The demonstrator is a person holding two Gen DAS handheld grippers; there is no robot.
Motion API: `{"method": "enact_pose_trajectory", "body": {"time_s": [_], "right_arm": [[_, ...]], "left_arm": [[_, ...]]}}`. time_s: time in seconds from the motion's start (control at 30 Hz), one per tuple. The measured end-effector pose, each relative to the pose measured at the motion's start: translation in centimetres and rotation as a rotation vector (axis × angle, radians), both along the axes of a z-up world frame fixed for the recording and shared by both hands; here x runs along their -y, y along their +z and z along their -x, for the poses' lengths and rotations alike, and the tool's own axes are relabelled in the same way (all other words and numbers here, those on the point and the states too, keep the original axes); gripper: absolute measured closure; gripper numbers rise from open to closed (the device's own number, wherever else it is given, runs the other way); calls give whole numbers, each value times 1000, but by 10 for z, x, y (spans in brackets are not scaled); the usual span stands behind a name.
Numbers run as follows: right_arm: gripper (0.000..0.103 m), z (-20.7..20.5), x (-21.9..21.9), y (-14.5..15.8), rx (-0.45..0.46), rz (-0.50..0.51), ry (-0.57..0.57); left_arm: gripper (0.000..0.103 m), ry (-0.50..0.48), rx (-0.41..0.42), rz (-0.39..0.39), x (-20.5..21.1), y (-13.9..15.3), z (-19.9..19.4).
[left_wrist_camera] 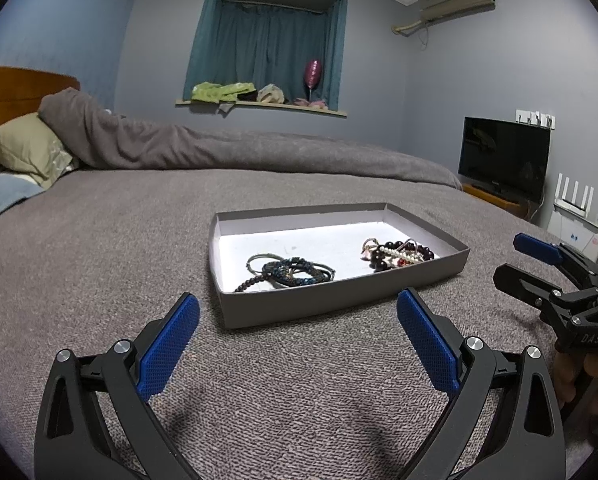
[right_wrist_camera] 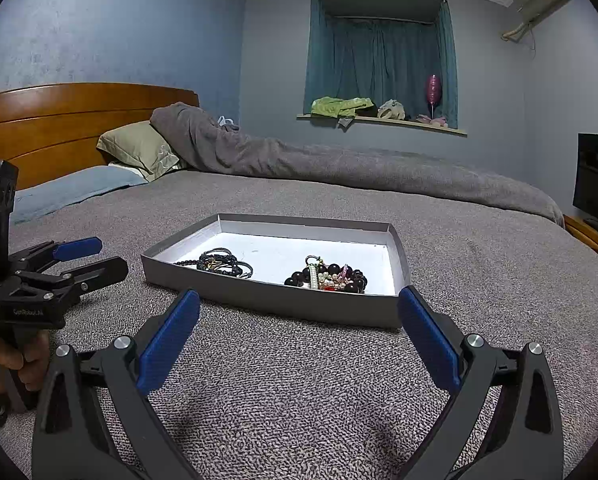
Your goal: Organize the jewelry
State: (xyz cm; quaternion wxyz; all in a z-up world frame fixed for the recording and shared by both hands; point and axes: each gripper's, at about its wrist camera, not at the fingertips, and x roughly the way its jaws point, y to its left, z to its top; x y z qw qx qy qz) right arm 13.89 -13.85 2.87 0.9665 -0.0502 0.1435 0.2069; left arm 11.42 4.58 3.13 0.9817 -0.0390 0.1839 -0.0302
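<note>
Inside one tray: two jewelry heaps

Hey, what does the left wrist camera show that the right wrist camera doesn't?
Only the left wrist view shows the white router and the right gripper.

Only the right wrist view shows the full wooden headboard and the left gripper.

Both show the grey tray on the bed, holding two jewelry piles, one dark, one pearly.

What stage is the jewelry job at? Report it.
Done: all visible jewelry lies in the tray, as two clusters: dark bracelets to its left, pearls and beads to its right. In hand: nothing; the left hand-held gripper and right hand-held gripper are open over the bed. Left: possibly untangling each cluster.
</note>
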Motion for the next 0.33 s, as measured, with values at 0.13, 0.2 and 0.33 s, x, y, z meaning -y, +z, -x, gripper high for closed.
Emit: {"method": "enact_pose_trajectory", "body": {"time_s": [0.13, 0.2, 0.33], "right_arm": [[5, 0, 0, 0, 0, 0, 0], [5, 0, 0, 0, 0, 0, 0], [5, 0, 0, 0, 0, 0, 0]], "left_arm": [[5, 3, -6, -3, 1, 0, 0], [5, 3, -7, -4, 0, 0, -1], [5, 2, -8, -7, 1, 0, -2]]}}
